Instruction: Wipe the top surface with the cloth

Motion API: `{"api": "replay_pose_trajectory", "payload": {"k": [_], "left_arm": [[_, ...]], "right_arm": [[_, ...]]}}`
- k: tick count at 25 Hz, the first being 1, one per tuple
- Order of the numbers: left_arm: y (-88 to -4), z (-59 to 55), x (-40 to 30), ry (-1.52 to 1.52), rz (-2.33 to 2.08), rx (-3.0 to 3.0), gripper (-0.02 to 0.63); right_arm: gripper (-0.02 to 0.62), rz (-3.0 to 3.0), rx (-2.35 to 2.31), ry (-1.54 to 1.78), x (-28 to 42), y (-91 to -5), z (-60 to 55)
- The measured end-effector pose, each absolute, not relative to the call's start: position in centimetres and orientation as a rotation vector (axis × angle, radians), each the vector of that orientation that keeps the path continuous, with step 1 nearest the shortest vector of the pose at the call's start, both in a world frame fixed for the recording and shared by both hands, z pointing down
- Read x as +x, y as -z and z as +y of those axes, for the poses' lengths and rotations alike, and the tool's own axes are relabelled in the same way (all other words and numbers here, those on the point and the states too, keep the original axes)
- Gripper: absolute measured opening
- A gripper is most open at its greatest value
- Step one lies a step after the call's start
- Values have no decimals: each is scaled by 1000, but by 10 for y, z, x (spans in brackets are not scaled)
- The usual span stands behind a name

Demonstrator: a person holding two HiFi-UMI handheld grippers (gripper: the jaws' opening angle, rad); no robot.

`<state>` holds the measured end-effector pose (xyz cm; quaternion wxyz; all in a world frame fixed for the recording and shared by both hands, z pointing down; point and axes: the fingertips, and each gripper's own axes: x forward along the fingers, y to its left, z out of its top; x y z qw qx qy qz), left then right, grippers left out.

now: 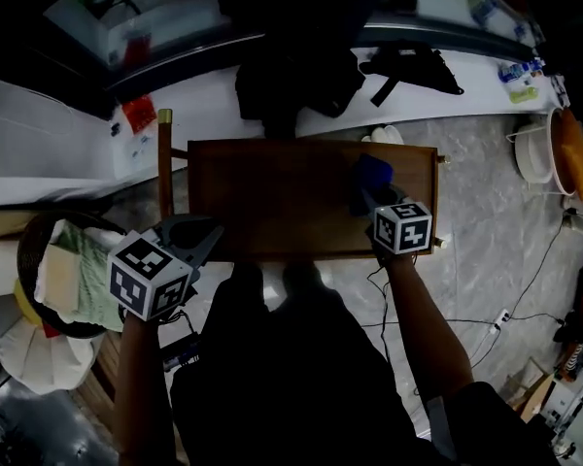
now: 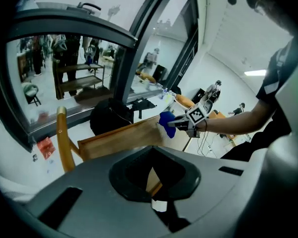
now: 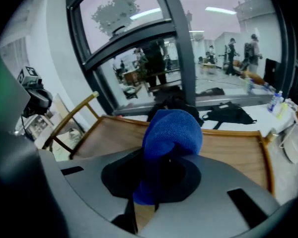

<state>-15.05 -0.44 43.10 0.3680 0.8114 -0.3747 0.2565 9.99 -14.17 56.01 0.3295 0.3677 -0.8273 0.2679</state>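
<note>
Cloth [image 1: 372,175] clamped in your right gripper [image 1: 365,198]

Blue, bunched, it sits over the wooden top [image 1: 272,197] toward the far right corner; contact unclear. Your left gripper [image 1: 210,237] hangs at the near left corner, jaws together, nothing between them.

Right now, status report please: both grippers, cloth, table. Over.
Right gripper shut on cloth, over right end of table. Left gripper shut, empty, by front-left corner. Nothing on the top in the way.
</note>
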Motion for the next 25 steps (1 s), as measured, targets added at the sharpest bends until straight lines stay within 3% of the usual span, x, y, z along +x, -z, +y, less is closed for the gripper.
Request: {"api": "replay_pose_trajectory", "payload": {"k": [6, 11, 16, 25], "left_arm": [[-438, 23, -212, -669, -982, 2046, 8], [-444, 36, -251, -684, -986, 2033, 8], [-451, 49, -273, -724, -973, 2033, 8], [-473, 50, -281, -730, -1008, 1987, 8]], "right_arm": [[61, -2392, 659, -775, -109, -540, -91], [61, -2425, 504, -797, -225, -562, -62], [61, -2341, 488, -826, -266, -604, -39], [61, -2262, 505, -763, -262, -631, -36]]}}
